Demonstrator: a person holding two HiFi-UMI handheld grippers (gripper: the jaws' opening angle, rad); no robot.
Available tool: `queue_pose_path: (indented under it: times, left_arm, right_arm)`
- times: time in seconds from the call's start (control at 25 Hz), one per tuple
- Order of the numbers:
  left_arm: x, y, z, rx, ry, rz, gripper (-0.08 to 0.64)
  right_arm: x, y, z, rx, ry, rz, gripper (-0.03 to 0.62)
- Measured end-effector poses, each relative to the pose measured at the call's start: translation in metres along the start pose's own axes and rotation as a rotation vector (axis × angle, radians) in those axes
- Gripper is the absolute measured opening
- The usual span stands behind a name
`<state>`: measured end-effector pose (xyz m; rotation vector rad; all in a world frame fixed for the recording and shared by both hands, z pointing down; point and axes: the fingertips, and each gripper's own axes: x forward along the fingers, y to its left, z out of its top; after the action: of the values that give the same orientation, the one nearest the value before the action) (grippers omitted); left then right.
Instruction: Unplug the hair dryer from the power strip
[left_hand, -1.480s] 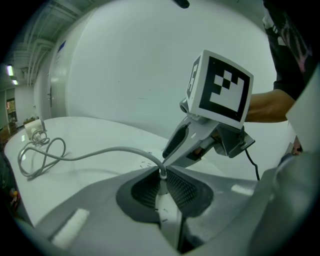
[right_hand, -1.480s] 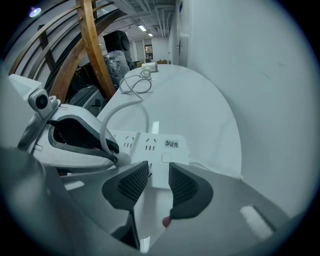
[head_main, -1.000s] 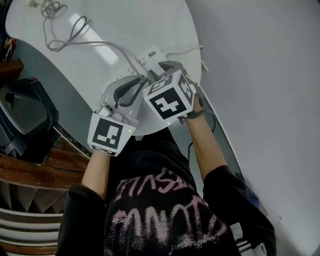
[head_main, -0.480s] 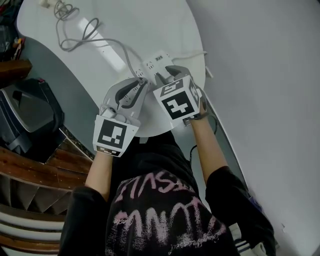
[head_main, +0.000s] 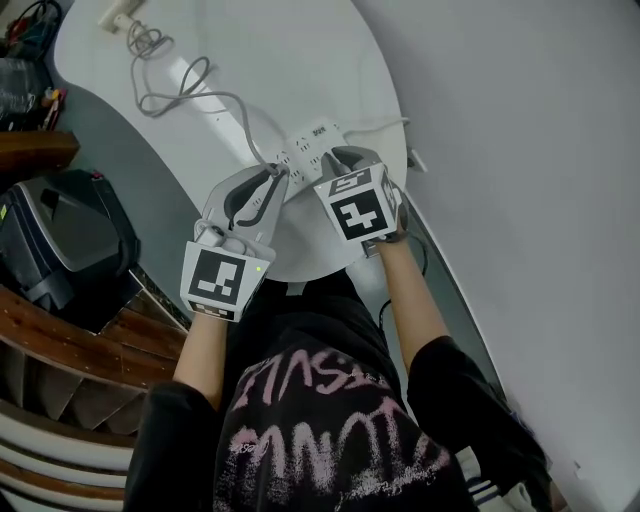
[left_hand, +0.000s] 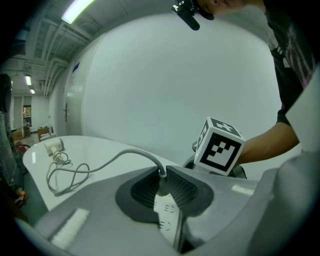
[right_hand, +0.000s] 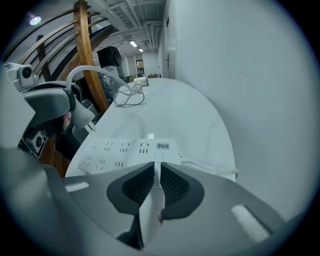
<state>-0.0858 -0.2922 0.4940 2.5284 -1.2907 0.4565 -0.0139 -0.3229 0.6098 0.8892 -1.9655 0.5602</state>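
L gripper (left_hand: 162, 181): jaws clenched on plug (right_hand: 81, 117), prongs out, just beside power strip (right_hand: 125, 150). R gripper (right_hand: 156, 175): jaws just closed in, pinching strip's near edge. Hair dryer (head_main: 113, 17) w/ cord (head_main: 200, 98) at counter's (head_main: 300, 60) far end.

I observe a white tabletop (head_main: 300, 60) with a rounded near edge. The power strip (head_main: 308, 143) lies close to the near right edge, and its own white lead (head_main: 385, 124) runs off toward the right edge. My left gripper (head_main: 277, 173) comes in from the near side with its tip at the strip's left end, where the grey cable (head_main: 215, 97) terminates. That cable loops across the tabletop to the hair dryer (head_main: 115, 17) at the far left corner. My right gripper (head_main: 337, 156) points steeply down at the strip's near edge. Its jaws have just been closing with that edge between them. The two grippers sit just beside each other.
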Motion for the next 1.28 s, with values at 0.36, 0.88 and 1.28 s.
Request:
queue_pose_path:
  times: [0.36, 0.88, 1.28]
  left_arm:
    - [-0.015, 0.003, 0.027, 0.003, -0.07, 0.046, 0.048]
    - [-0.04, 0.009, 0.055, -0.026, -0.151, 0.1, 0.049]
    - [-0.06, 0.021, 0.081, -0.031, -0.218, 0.156, 0.049]
  right_arm:
    - [-0.023, -0.001, 0.016, 0.017, -0.096, -0.001, 0.055]
    - [-0.058, 0.003, 0.039, 0.037, -0.255, -0.023, 0.026]
    - [-0.105, 0.001, 0.078, 0.024, -0.446, -0.064, 0.026]
